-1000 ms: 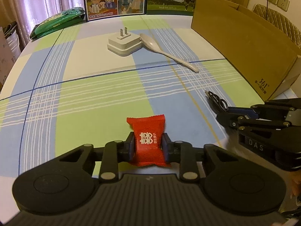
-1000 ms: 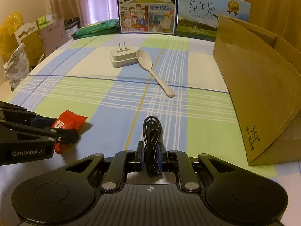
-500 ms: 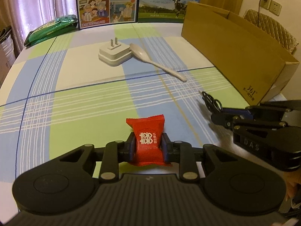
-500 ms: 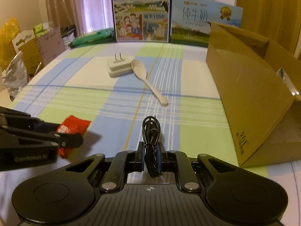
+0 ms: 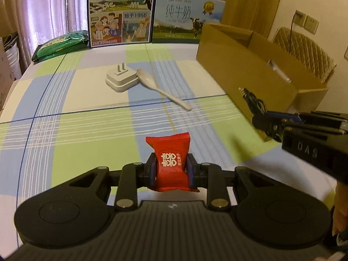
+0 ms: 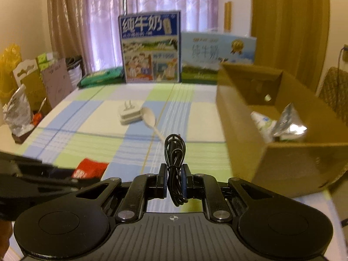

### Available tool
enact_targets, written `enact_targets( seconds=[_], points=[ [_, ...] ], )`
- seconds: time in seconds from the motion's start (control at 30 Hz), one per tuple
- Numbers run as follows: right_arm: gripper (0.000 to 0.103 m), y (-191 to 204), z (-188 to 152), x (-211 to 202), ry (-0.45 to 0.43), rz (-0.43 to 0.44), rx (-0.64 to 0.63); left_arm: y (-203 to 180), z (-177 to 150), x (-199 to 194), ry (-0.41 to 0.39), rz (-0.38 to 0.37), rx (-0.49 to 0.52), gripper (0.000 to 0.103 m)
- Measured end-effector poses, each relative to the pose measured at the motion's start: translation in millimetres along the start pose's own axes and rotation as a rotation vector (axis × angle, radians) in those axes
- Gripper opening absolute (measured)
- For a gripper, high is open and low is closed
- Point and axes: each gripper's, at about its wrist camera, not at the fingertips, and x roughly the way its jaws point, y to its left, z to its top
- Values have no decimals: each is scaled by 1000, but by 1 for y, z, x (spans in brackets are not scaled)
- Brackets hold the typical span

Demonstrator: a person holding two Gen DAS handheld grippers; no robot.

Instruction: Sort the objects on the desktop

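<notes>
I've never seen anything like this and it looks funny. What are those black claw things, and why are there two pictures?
Those are two grabbers, each held by a person, and each carries a camera that looks out along its two fingers. That is why there are two pictures.

In the left camera's picture, the left gripper squeezes a red candy packet. In the right camera's picture, the right gripper pinches a coiled black cable.

On the checked tablecloth lie a white plug adapter and a white spoon, touching each other. A green packet lies at the far edge, and two milk cartons stand there. An open cardboard box beside them already holds a few things.
</notes>
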Motion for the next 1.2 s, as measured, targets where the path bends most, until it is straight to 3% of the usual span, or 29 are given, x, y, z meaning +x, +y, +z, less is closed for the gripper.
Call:
enact_targets(
  seconds=[0.27, 0.5, 0.83, 1.2],
  points=[
    [9, -39, 36, -48, -112, -58, 55, -48, 40, -26, -77, -44, 59, 23],
    [9, -93, 62, -69, -156, -100, 123, -101, 85, -33, -133, -109, 124, 23],
    [9, -150, 66, -64, -128, -150, 162, -155, 117, -6, -118, -173, 160, 23],
    [9, -171, 59, -43, -93, -139, 184, -163, 125, 24, -76, -199, 136, 23]
  ],
)
